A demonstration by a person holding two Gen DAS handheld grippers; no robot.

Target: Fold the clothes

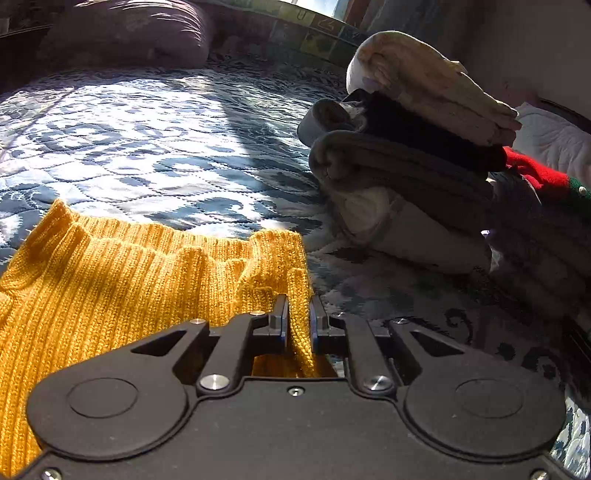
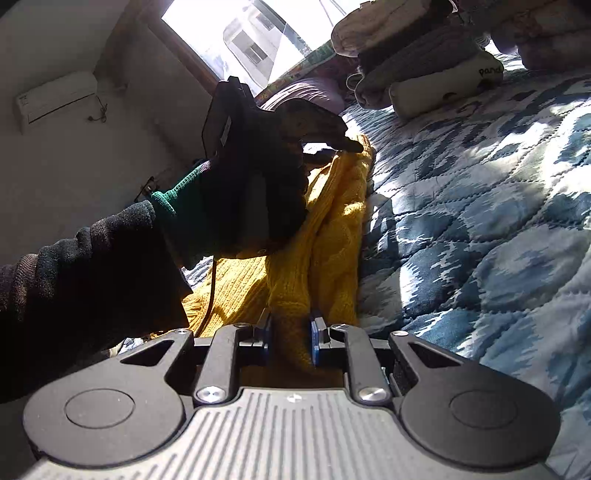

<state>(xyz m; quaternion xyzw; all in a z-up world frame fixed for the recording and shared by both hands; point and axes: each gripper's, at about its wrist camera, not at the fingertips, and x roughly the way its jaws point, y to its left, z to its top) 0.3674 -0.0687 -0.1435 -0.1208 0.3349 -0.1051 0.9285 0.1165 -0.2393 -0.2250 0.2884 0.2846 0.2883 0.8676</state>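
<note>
Left wrist view: your left gripper (image 1: 298,314) has its jaws clamped on the yellow knit sweater (image 1: 110,280) lying on the quilted bed (image 1: 147,147), near the stack of folded clothes (image 1: 413,158). Right wrist view: your right gripper (image 2: 291,328) pinches the same sweater; keep both edges level. No containers.

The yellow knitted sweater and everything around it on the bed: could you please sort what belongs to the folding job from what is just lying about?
In the job:
- yellow knitted sweater
- left gripper, shut on it
- right gripper, shut on it
- stack of folded clothes

Lying about:
- blue patterned quilt
- purple pillow
- wall air conditioner
</note>
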